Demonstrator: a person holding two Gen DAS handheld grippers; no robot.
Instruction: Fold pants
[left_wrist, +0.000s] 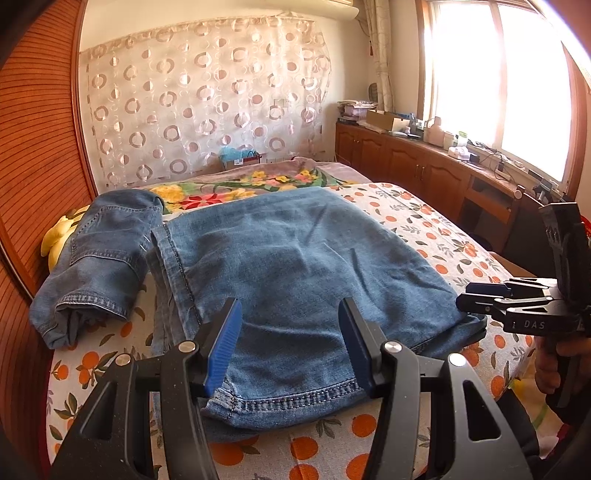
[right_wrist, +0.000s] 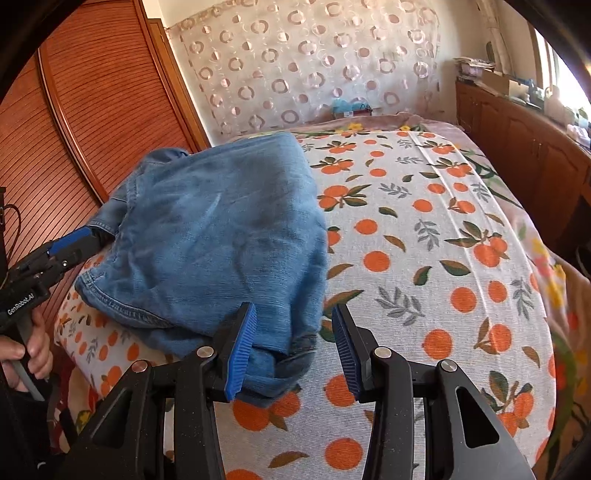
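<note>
Blue jeans (left_wrist: 295, 258) lie folded flat on the orange-print bedsheet (left_wrist: 436, 229). Their stitched hem edge runs along the near side. My left gripper (left_wrist: 290, 302) stands open low over that hem, with flat denim between its blue pads (left_wrist: 225, 343). From the right, my right gripper (left_wrist: 476, 299) reaches the jeans' near right corner. In the right wrist view the right gripper (right_wrist: 294, 308) is open. The corner of the jeans (right_wrist: 221, 229) lies between its jaws, against the left pad (right_wrist: 242, 350), and bare sheet (right_wrist: 406, 221) shows beside the other. The left gripper (right_wrist: 74, 240) sits at the jeans' left edge.
A second denim bundle with a back pocket (left_wrist: 99, 254) lies left of the jeans, by a yellow soft toy (left_wrist: 55, 236). A slatted wooden wardrobe (left_wrist: 37, 147) borders the bed's left side. Wooden cabinets (left_wrist: 424, 162) stand under the window on the right. A floral blanket (left_wrist: 240, 184) covers the far end.
</note>
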